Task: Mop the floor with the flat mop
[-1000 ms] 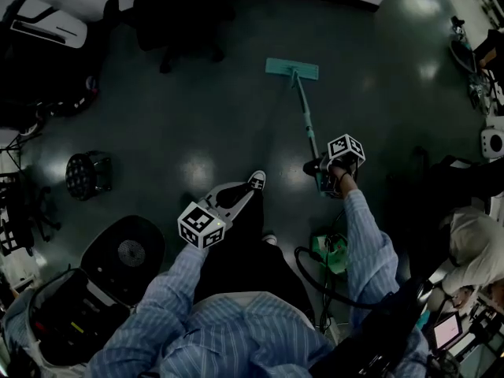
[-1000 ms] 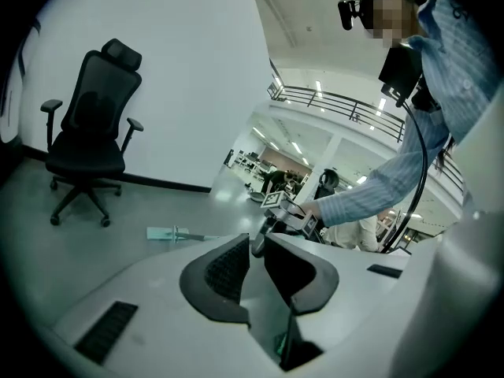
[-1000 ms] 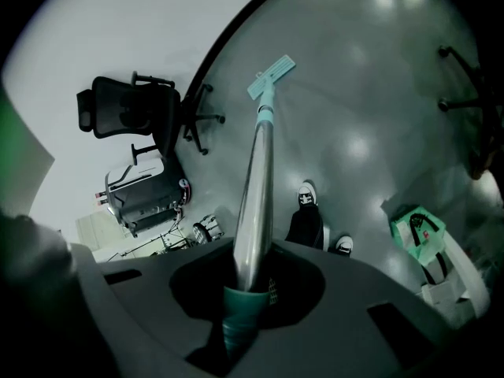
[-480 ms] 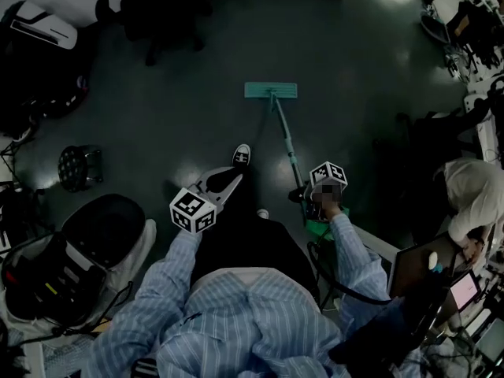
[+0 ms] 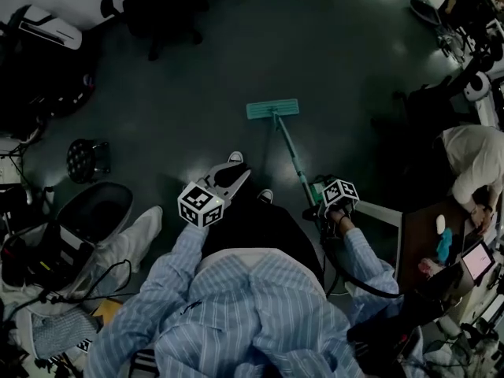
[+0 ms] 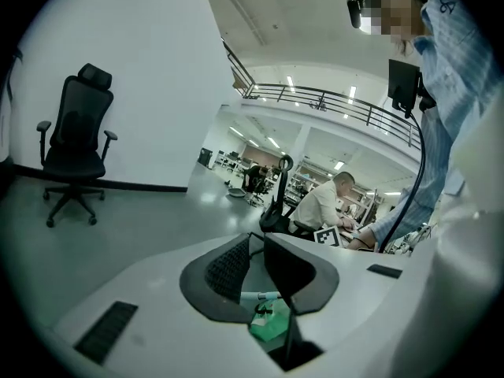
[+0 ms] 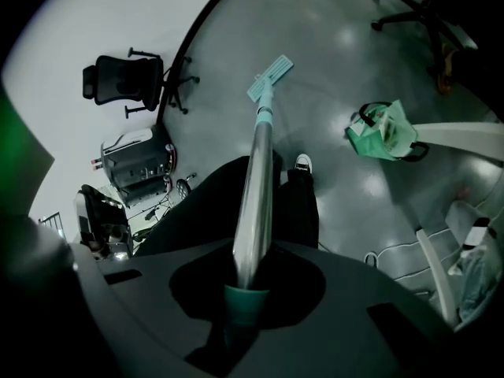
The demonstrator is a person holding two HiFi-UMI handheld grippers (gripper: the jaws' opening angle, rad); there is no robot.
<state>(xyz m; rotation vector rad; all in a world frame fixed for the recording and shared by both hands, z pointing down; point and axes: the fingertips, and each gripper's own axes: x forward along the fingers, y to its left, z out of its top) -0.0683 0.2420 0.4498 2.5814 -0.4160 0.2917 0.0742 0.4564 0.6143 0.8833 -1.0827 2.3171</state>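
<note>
The right gripper (image 7: 240, 290) was closed on the green top end of the flat mop's handle (image 7: 256, 172), while the left gripper (image 6: 257, 250) was held off to the side, its jaws drawn all but together on nothing. We judged the single, high grip to be the main hazard. With only one pair of jaws on a smooth round shaft, a sideways push could let the handle turn or slide in the jaws, and the mop head (image 5: 272, 109) would then tip onto an edge instead of wiping flat. A second risk lay close by: the green bag (image 7: 382, 132) on the floor (image 5: 197, 93) just beside the right gripper could catch the handle on a backward pull. The person's shoe (image 5: 235, 157) also lay near the mop's path. From the right gripper the handle ran forward and down to the mop head, which lay flat on the floor ahead of the feet, well apart from the office chair (image 7: 126, 81).
</note>
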